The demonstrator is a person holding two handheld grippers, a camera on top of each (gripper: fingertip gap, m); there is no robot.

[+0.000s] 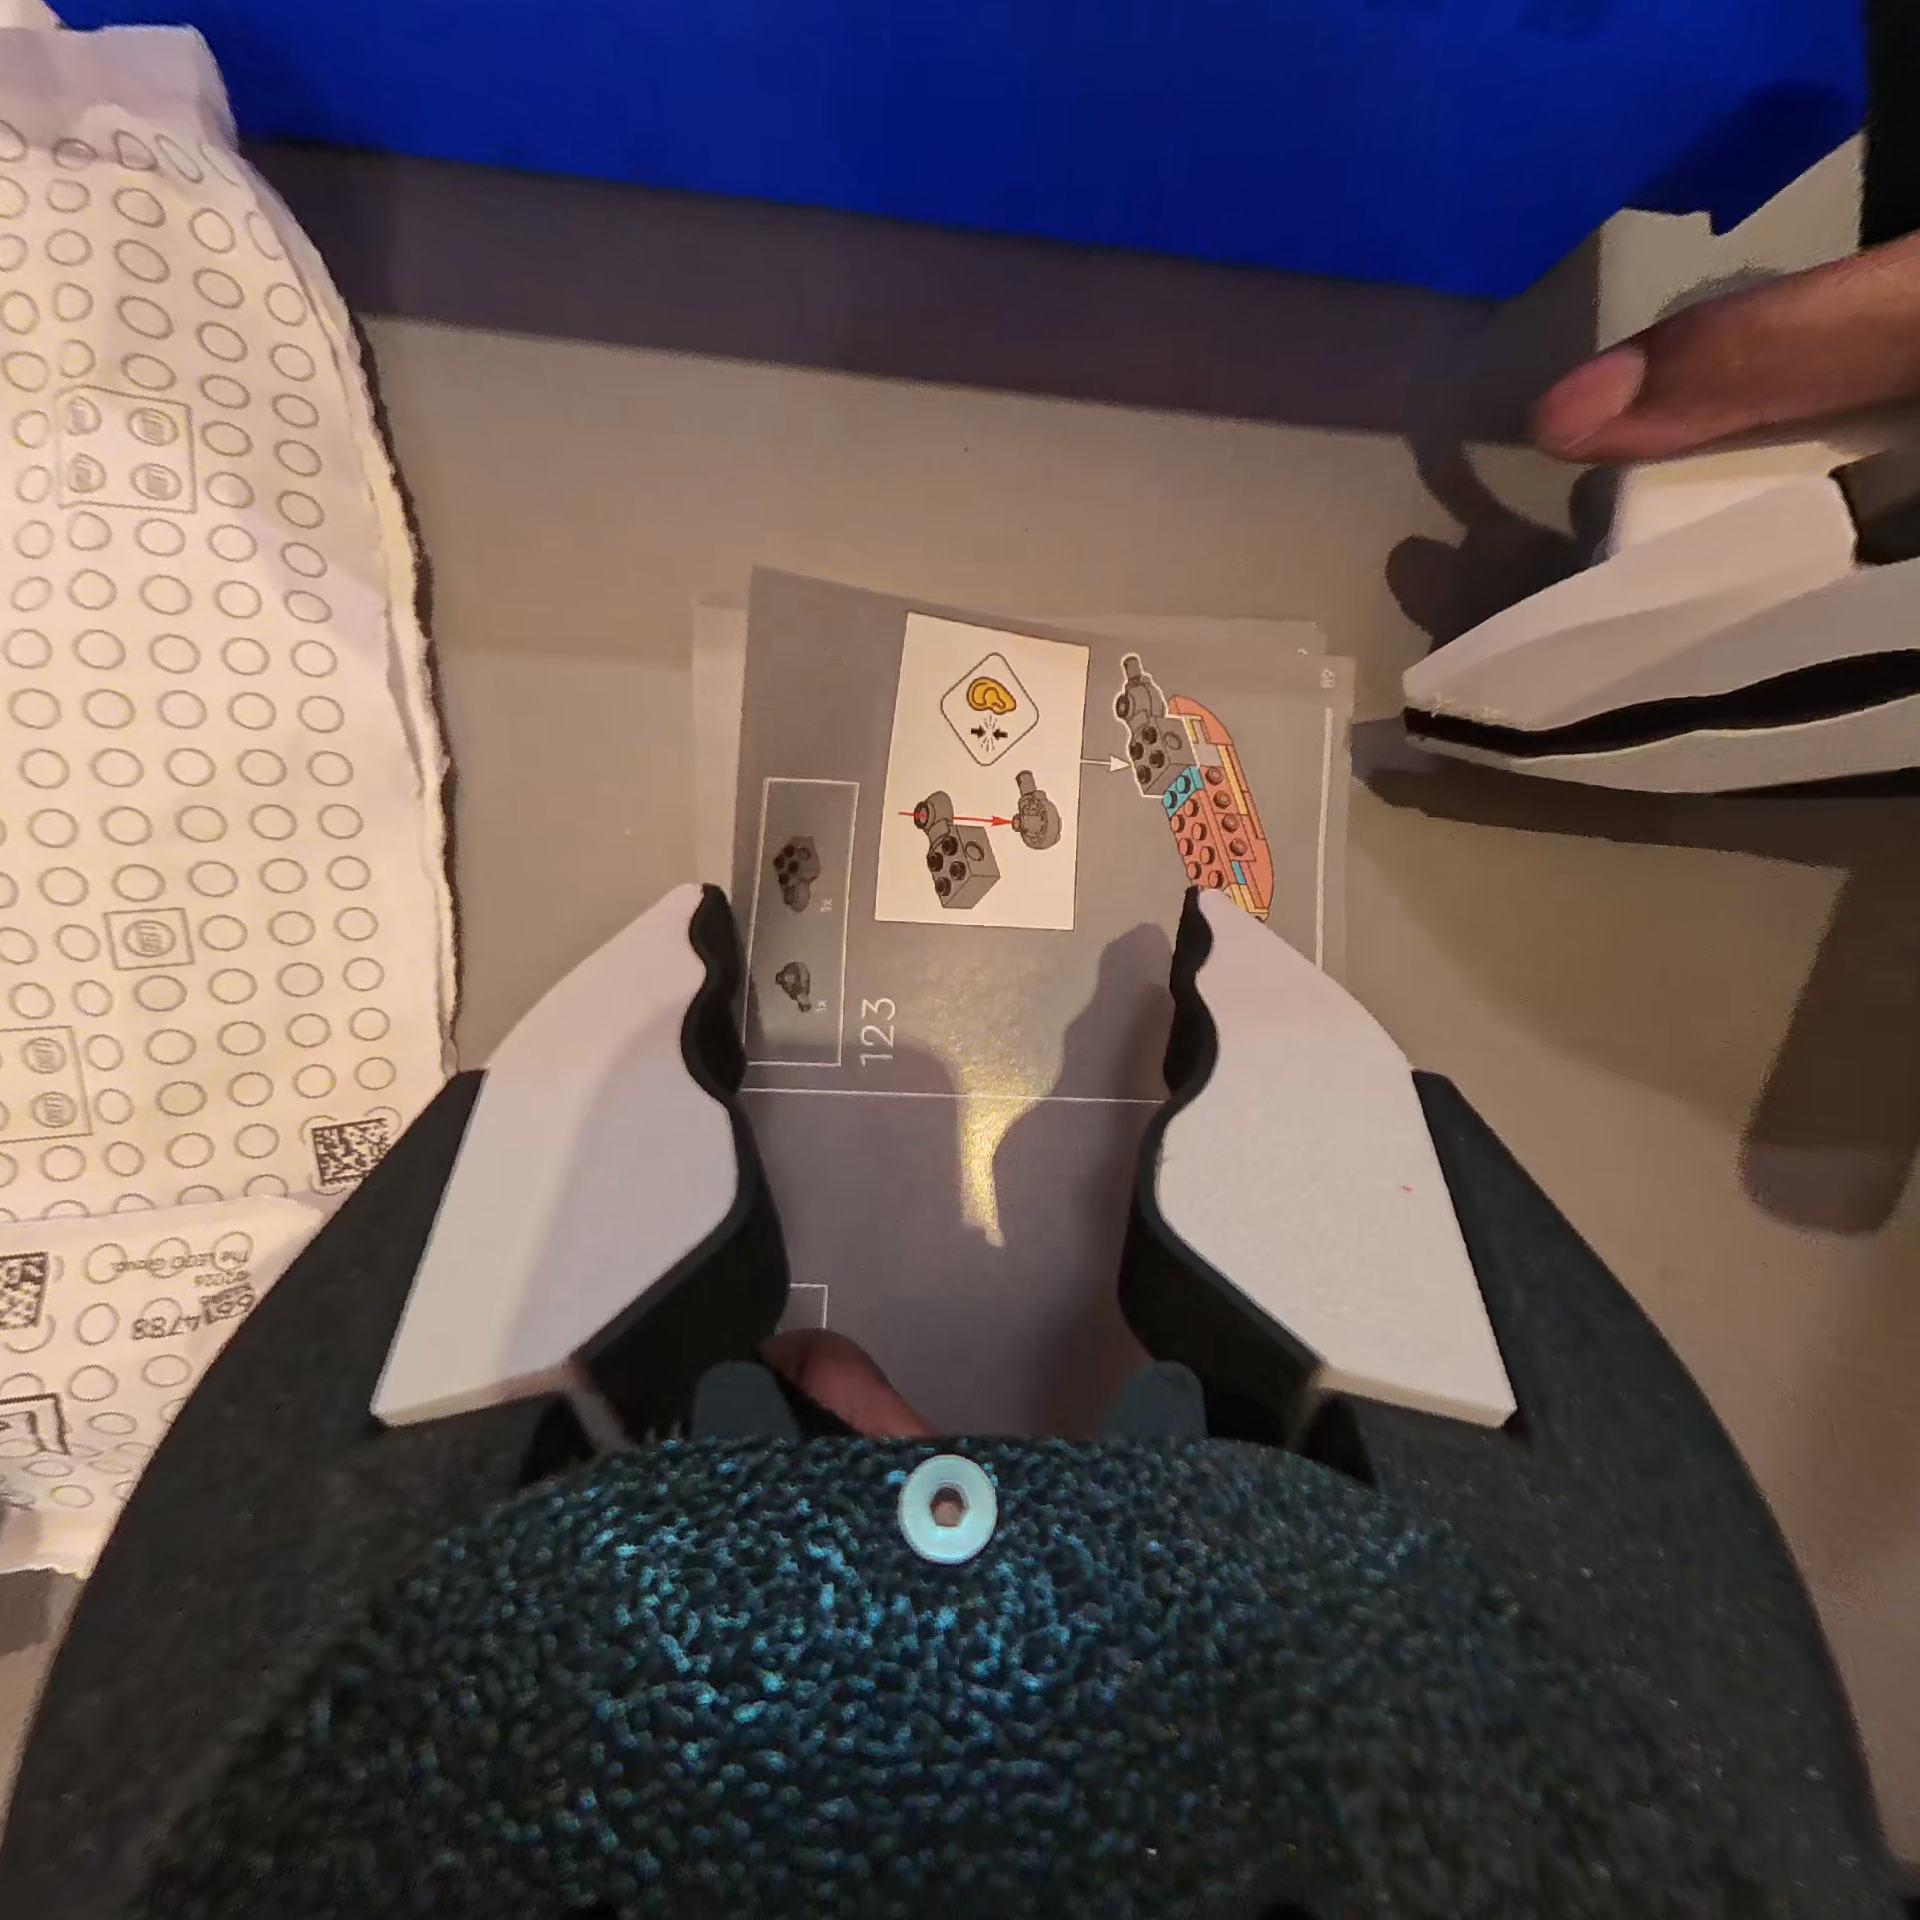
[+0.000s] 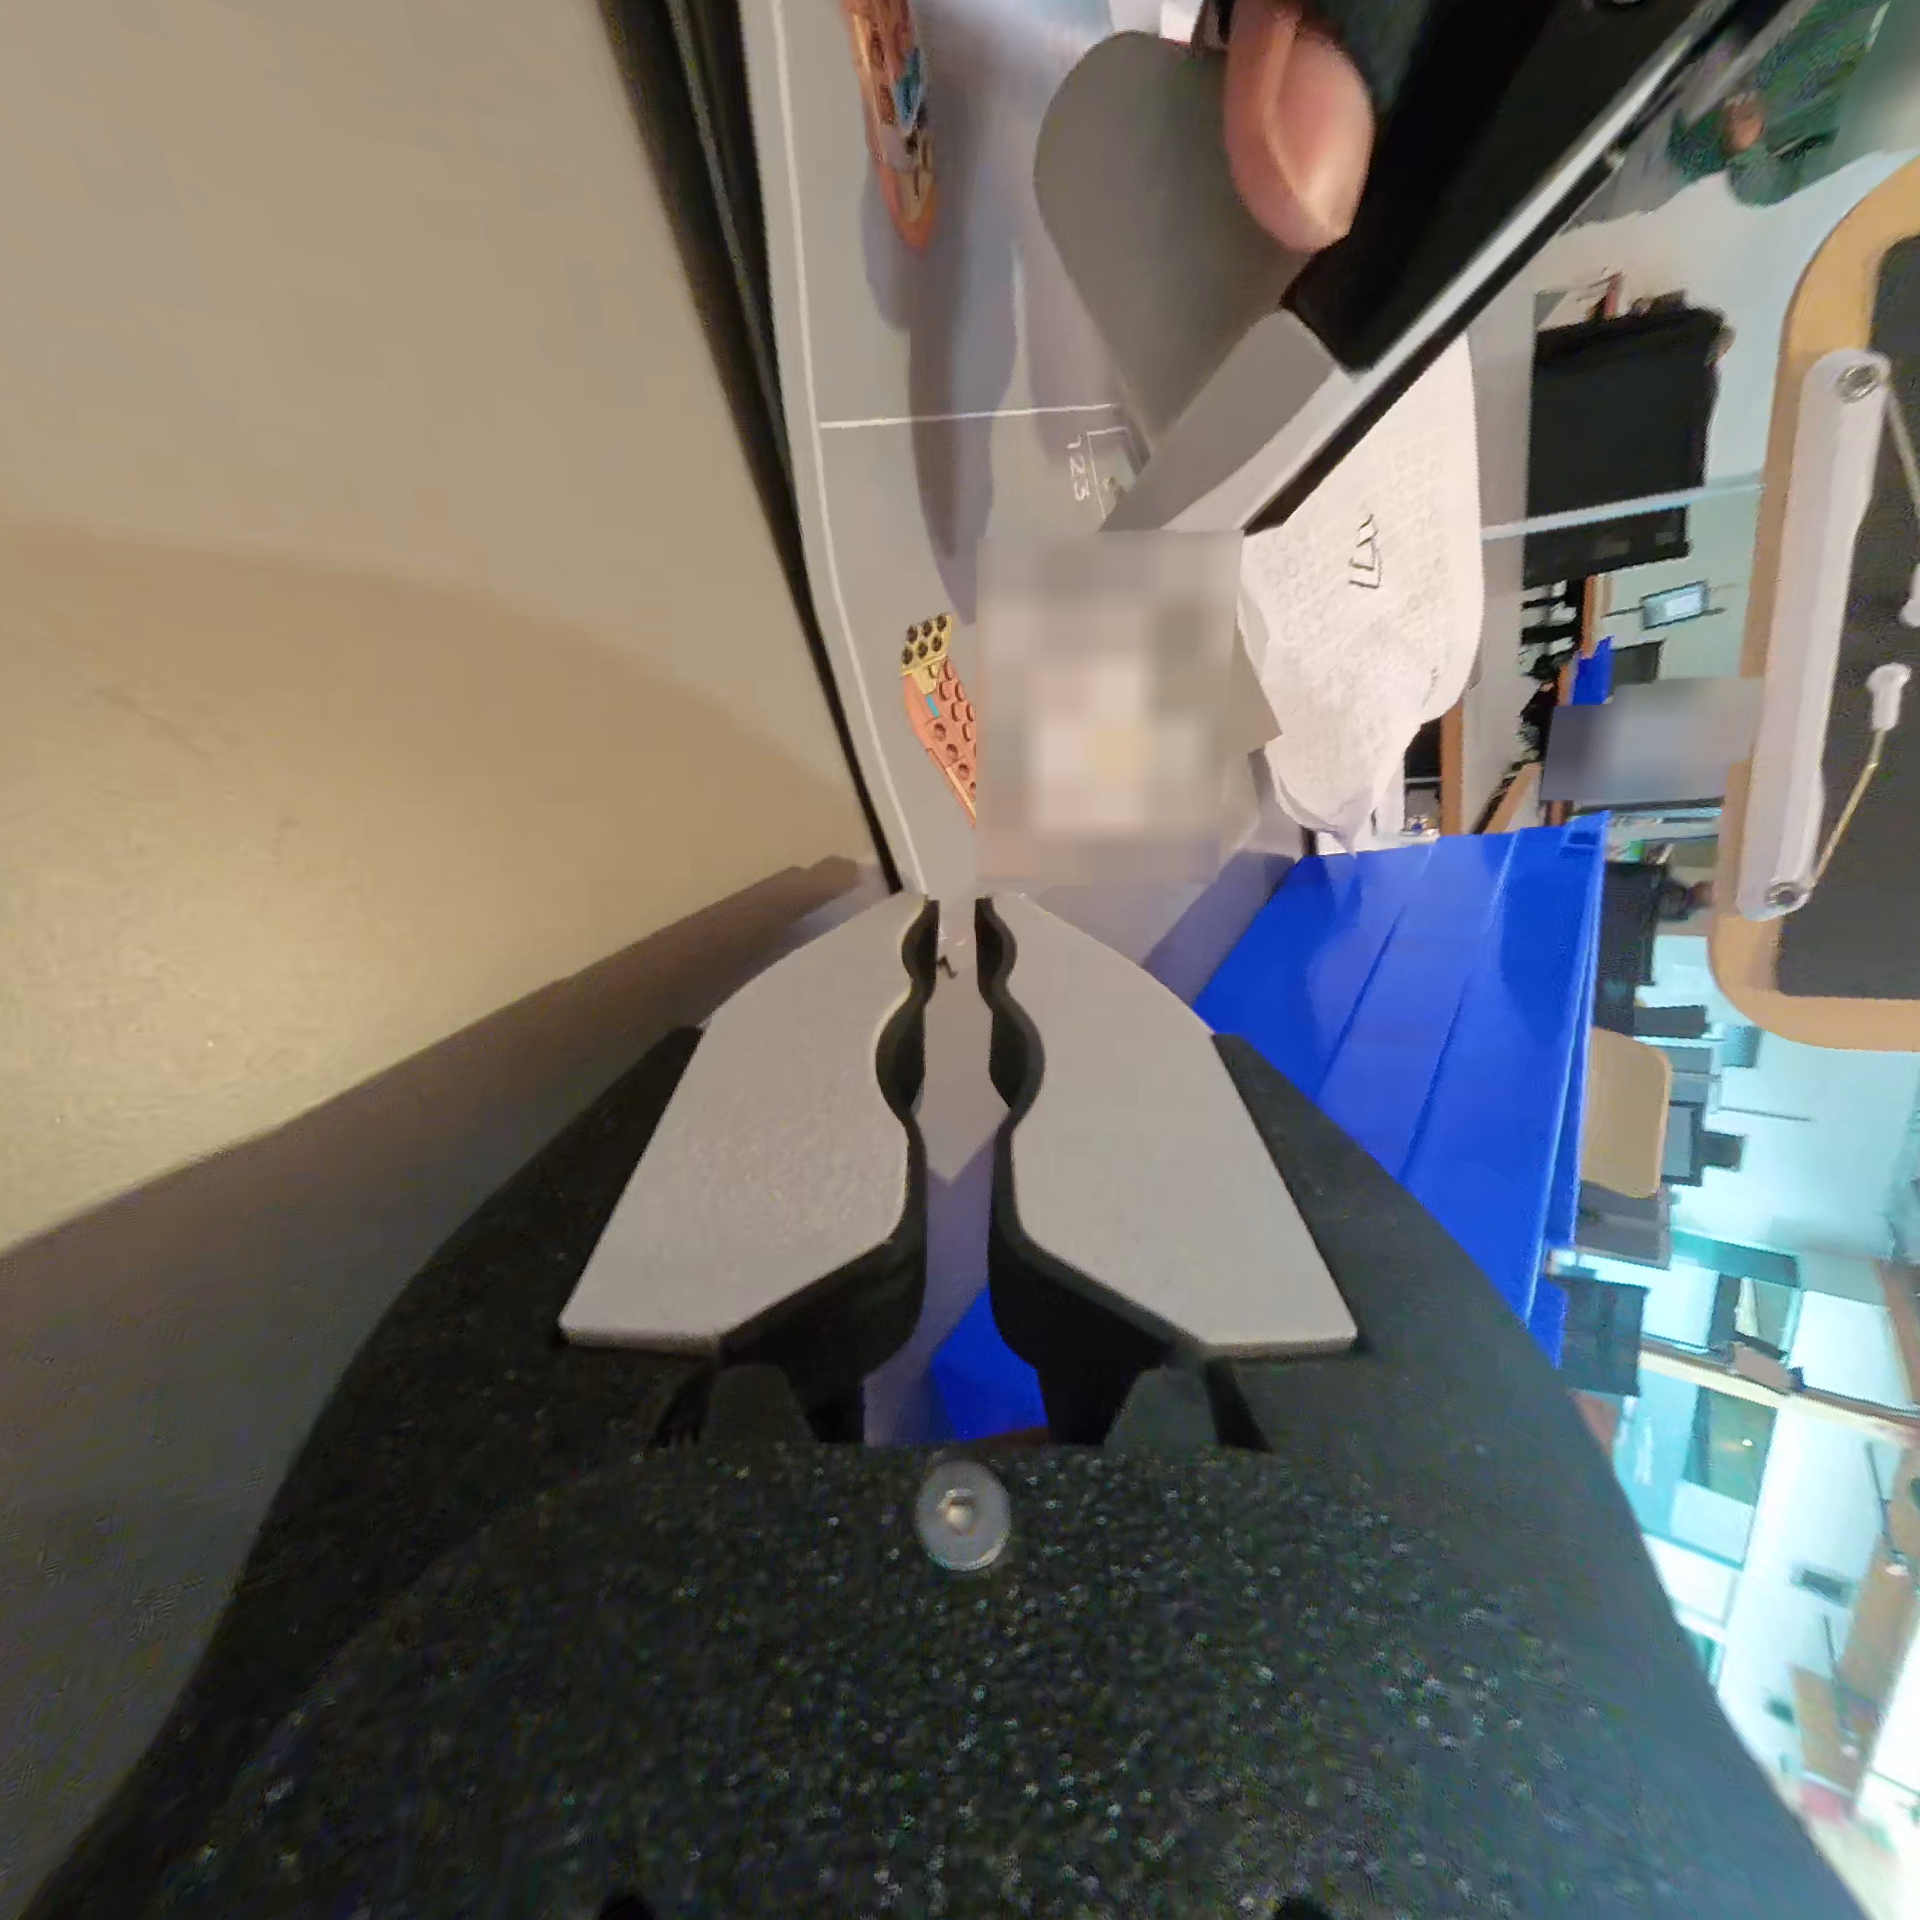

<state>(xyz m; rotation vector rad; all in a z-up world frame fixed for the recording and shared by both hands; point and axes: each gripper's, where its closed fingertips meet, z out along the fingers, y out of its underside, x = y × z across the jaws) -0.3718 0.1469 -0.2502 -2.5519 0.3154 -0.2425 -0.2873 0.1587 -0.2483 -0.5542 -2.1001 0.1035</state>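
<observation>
left claw (image 1: 951, 914) spread above booklet (image 1: 1029, 790).

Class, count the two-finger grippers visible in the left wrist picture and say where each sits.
2. The left gripper fills the lower middle, jaws wide over the instruction booklet; the right gripper enters at the right edge by the booklet's corner.

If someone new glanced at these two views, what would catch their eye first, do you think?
Probably the grey instruction booklet lying open on the beige table, with the left gripper open wide just over it. Next, the right gripper, turned on its side, has a page corner between its nearly closed fingers. A white patterned paper bag lies at the left, a blue bin behind.
</observation>
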